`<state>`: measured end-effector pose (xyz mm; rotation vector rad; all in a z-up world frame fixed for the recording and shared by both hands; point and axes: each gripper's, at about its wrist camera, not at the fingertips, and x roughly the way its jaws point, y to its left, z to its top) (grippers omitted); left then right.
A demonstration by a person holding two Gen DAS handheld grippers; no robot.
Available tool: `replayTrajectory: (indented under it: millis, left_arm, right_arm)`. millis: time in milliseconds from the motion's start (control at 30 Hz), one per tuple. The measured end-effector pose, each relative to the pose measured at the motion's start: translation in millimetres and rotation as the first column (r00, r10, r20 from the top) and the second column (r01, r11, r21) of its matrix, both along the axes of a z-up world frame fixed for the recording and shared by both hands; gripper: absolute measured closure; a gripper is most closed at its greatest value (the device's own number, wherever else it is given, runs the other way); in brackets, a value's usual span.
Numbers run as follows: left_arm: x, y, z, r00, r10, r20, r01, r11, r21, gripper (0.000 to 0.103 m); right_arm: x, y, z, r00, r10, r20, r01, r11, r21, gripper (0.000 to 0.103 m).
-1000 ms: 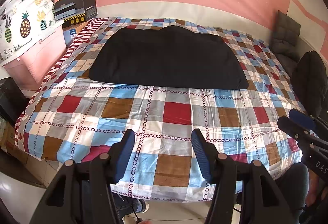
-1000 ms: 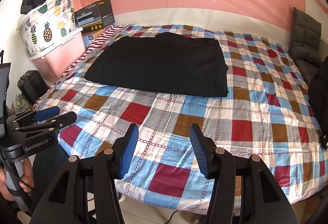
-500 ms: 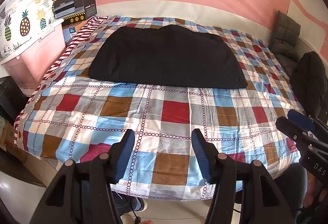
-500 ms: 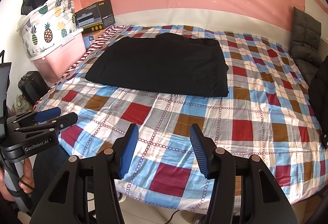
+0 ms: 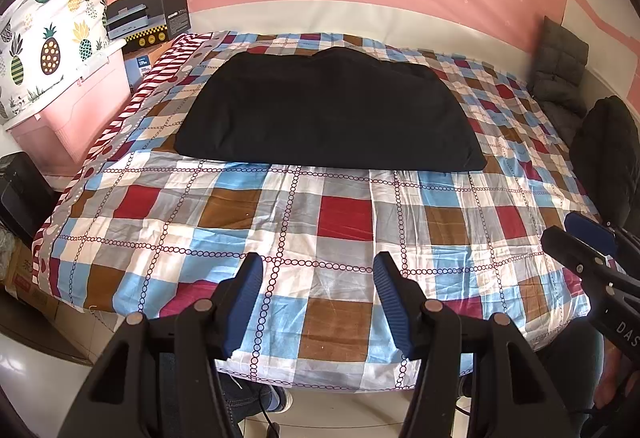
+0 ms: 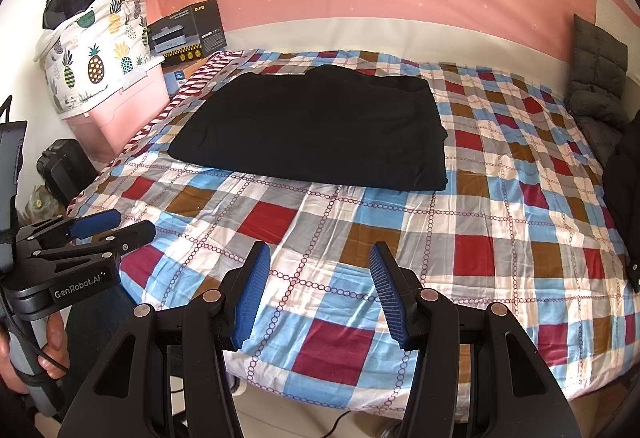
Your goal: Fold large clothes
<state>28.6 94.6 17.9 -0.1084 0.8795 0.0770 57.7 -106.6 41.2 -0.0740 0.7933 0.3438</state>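
Note:
A black garment lies folded flat in a rectangle on the far half of the checked bed; it also shows in the right wrist view. My left gripper is open and empty above the bed's near edge, well short of the garment. My right gripper is open and empty over the near edge too. The right gripper's side shows at the right of the left wrist view, and the left gripper shows at the left of the right wrist view.
A pink storage bin with a pineapple-print bag and a black box stand left of the bed. Dark grey cushions and a dark jacket lie at the right. Pink wall behind.
Both grippers have drawn back slightly from the bed; the garment lies unchanged. Both stay open.

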Motion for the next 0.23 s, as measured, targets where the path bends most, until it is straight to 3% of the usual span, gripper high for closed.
replayTrajectory:
  millis: [233]
  left_arm:
    - [-0.7,2.0,0.3,1.0,0.007,0.003,-0.007,1.0,0.0,0.043]
  right_arm:
    - [0.0,-0.6,-0.1,1.0,-0.001,0.001,0.001,1.0,0.001,0.05]
